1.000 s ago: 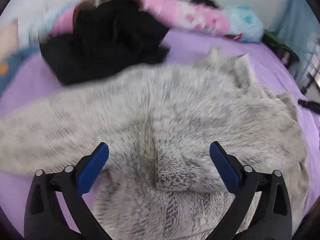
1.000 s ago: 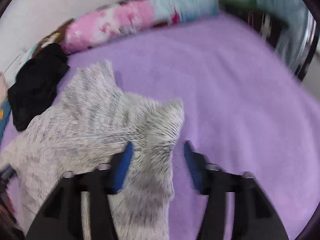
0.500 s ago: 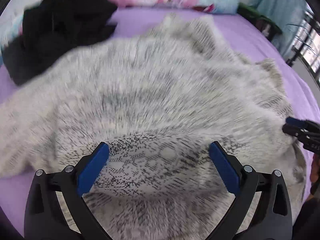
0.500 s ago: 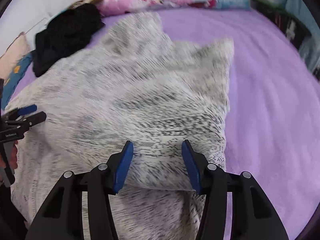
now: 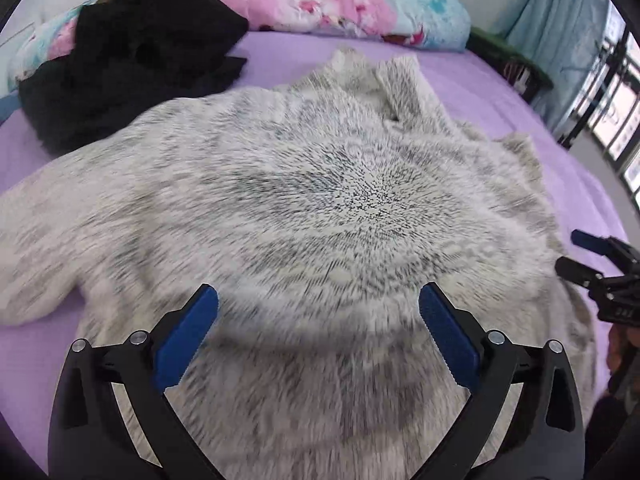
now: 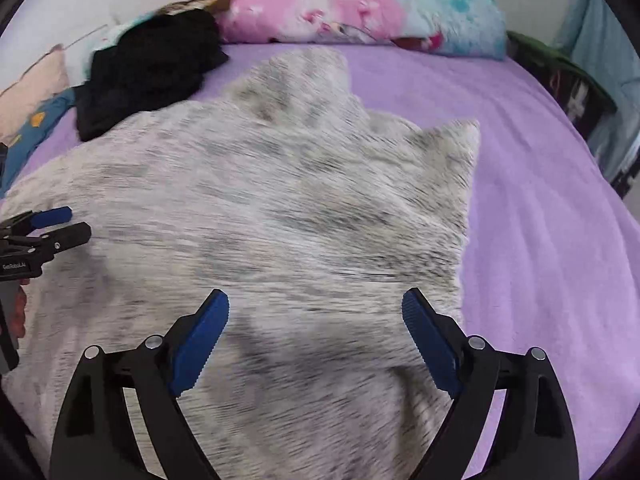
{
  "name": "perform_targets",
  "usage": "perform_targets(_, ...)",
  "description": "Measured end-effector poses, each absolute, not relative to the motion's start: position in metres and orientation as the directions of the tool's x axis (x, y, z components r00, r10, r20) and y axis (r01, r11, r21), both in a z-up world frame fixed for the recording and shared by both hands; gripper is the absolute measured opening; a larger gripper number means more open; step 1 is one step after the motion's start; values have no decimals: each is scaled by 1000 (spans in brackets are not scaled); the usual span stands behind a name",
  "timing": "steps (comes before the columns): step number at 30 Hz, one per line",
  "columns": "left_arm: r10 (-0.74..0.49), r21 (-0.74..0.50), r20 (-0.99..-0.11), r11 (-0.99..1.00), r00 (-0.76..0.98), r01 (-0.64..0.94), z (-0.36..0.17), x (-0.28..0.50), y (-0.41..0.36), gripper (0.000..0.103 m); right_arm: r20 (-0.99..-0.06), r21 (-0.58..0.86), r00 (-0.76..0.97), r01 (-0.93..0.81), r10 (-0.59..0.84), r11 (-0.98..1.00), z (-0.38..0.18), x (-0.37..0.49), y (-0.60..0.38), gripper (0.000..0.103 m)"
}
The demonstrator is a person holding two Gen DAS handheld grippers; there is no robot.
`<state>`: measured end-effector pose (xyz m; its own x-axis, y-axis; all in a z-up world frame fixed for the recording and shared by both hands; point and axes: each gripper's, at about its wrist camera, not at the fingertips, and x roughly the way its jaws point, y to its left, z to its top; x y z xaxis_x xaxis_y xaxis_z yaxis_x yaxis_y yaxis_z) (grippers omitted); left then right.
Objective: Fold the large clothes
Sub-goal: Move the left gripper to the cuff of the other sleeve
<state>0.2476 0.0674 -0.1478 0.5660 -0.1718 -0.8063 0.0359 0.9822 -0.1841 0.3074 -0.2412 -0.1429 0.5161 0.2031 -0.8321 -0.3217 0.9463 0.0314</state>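
A large grey-and-white speckled knit garment (image 5: 328, 208) lies spread over the purple bed (image 5: 500, 92), its far edge bunched into peaks; the right wrist view shows the same garment (image 6: 280, 208). My left gripper (image 5: 318, 312) hovers open over the near part of the cloth, nothing pinched between its blue pads. My right gripper (image 6: 316, 316) is above the garment's near right part with its jaws opening wide; cloth lies below them but the pads do not press on it. Each view shows the other gripper at its side edge: the right gripper (image 5: 592, 256), the left gripper (image 6: 48, 226).
A heap of black clothing (image 5: 136, 64) sits at the far left of the bed. A rolled pink and blue blanket (image 5: 340, 8) lies along the wall. Bare purple sheet (image 6: 540, 220) stretches to the right. Dark furniture (image 6: 568, 80) and a window frame (image 5: 612, 92) stand beyond the bed's right side.
The right gripper held a fold of the garment, carried it left across the cloth and let it go, jaws now wide. The left gripper drifted forward over the garment, staying open.
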Motion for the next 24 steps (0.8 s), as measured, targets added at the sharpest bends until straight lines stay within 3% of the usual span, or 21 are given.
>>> perform_targets(7, -203, -336, -784, 933, 587, -126, -133, 203, 154, 97, -811, 28, 532, -379, 242, 925, -119, 284, -193, 88)
perform_targets(18, 5, -451, -747, 730, 664, -513, -130, 125, 347, 97, -818, -29, 515, -481, 256, 876, -108, 278, -103, 88)
perform_targets(21, 13, -497, -738, 667, 675, -555, -133, 115, 376, 97, -816, -62, 518, -520, 256, 852, -102, 275, -79, 88)
perform_targets(24, 65, -454, -747, 676, 661, -580, -129, 115, 384, 97, -810, -91, 528, -543, 255, 835, -97, 276, -62, 89)
